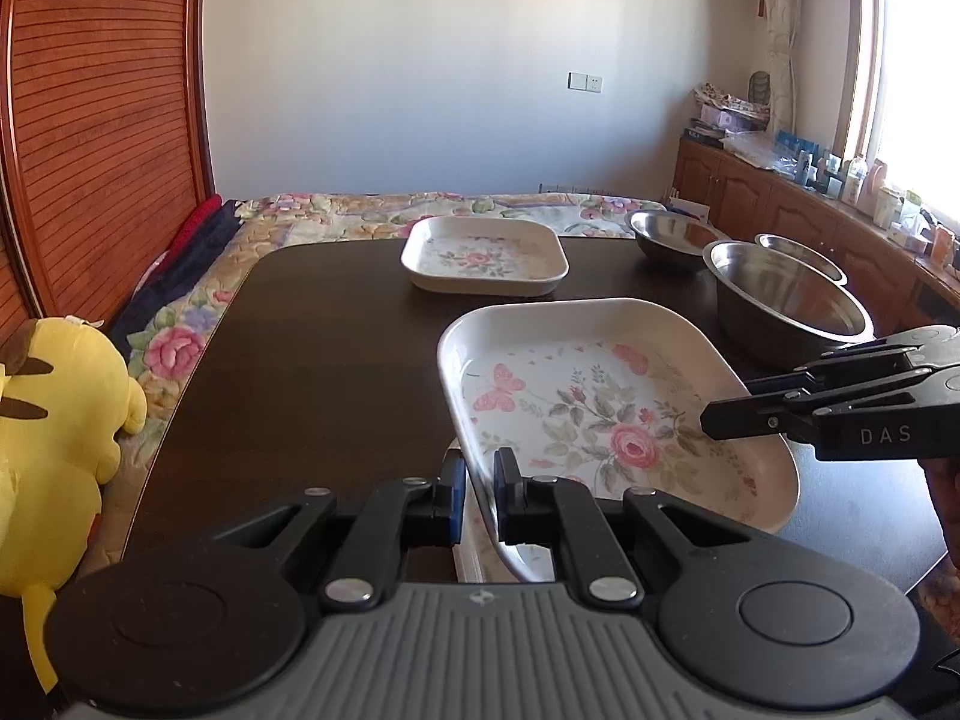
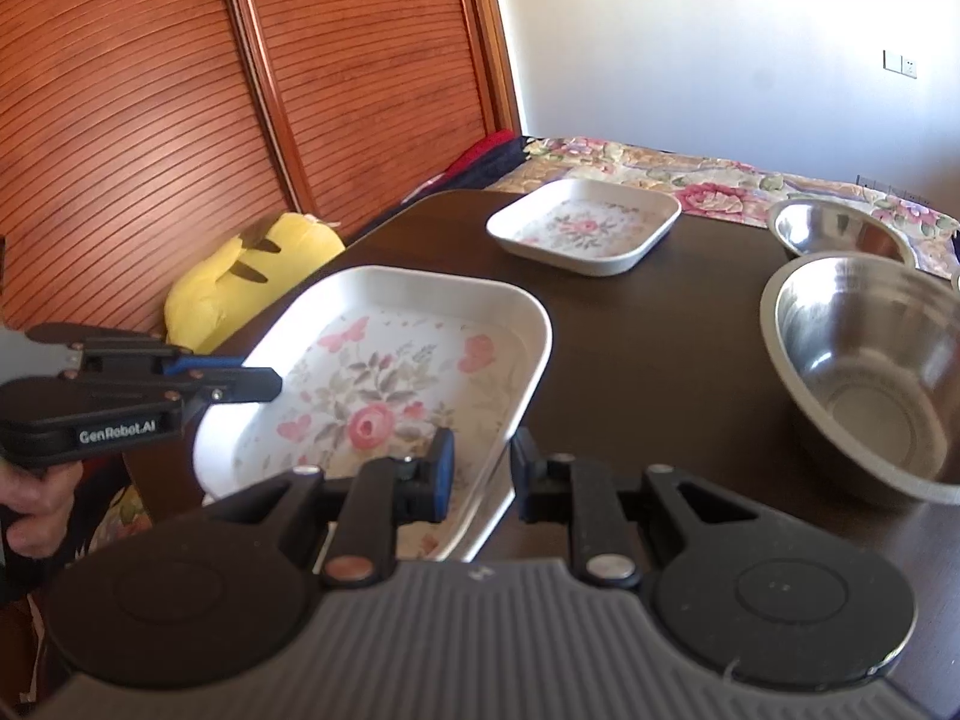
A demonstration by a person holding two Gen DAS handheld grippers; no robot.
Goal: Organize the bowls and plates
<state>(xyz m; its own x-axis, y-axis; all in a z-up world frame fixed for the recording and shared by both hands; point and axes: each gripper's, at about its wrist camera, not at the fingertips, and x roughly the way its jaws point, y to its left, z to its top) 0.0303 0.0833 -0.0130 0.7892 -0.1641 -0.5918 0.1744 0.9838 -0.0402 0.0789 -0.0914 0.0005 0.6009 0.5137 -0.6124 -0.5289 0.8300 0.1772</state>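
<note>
1. Near floral plate (image 1: 600, 414): white, square, rose and butterfly print. Raised and tilted over the near part of the dark table (image 1: 312, 348); in the left wrist view another white rim shows directly beneath it, so it may be coming off a stack.
2. Left gripper (image 1: 480, 495): fingers narrowed onto the plate's near-left rim, one pad (image 1: 509, 480) inside the wall, the other outside. It has hold of the plate.
3. Right gripper (image 2: 483, 468): fingers straddle the plate's near-right rim, part-way open; the inner pad (image 2: 443, 468) lies against the rim, the outer one shows a slim gap. Whether it truly bears on the plate cannot be told.
4. Handling note, as a judgement: carry with both sides level, since a rim pinch lets a shallow plate pivot; lower it squarely into the far plate so the walls nest, then release.
5. Far floral plate (image 1: 485, 261): same pattern, flat on the table toward the far edge, well apart from the held one. Likely stacking target.
6. Steel bowls: large bowl (image 2: 870, 372) to the right of the held plate, near but apart; smaller bowl (image 2: 840, 231) behind it; a third rim (image 1: 801, 252) visible only from the left wrist.
7. Surroundings: yellow plush toy (image 1: 60, 420) off the table's left edge; floral bedspread (image 1: 372, 207) beyond.
</note>
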